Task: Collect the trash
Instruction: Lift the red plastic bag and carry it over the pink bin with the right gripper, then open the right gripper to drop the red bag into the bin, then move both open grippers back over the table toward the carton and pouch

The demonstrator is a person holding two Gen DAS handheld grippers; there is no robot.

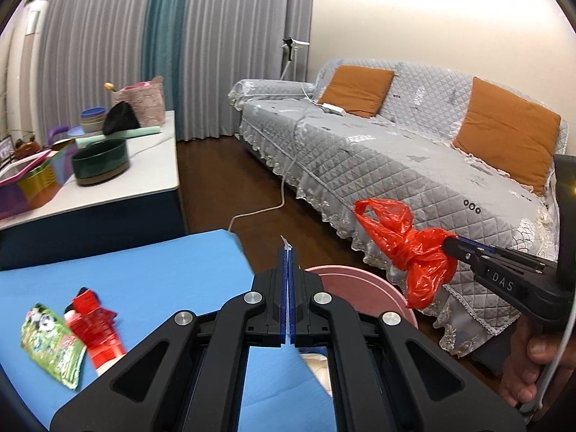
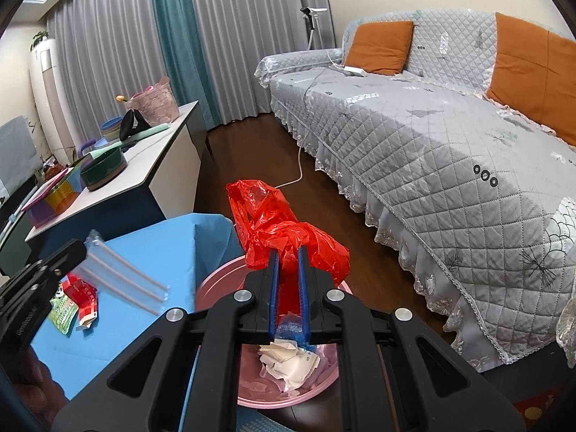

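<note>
My right gripper [image 2: 288, 252] is shut on a crumpled red plastic bag [image 2: 284, 230] and holds it in the air over a pink bin [image 2: 219, 284]; the bag [image 1: 414, 248] and the gripper [image 1: 450, 246] also show in the left wrist view. The bin [image 1: 363, 288] holds crumpled white paper [image 2: 288, 360]. My left gripper [image 1: 288, 252] is shut on a clear plastic packet of white straws [image 2: 122, 277], seen edge-on as a thin sliver [image 1: 286, 243], above the blue table [image 1: 144, 280]. A red wrapper [image 1: 95, 324] and a green packet [image 1: 54, 345] lie on the table.
A grey quilted sofa [image 1: 396, 158] with orange cushions [image 1: 507, 133] runs along the right. A white cable [image 1: 284, 183] trails over the wooden floor. A white side cabinet [image 1: 118, 183] at the left carries a dark green bowl [image 1: 100, 162], coloured boxes and a pink basket [image 1: 144, 100].
</note>
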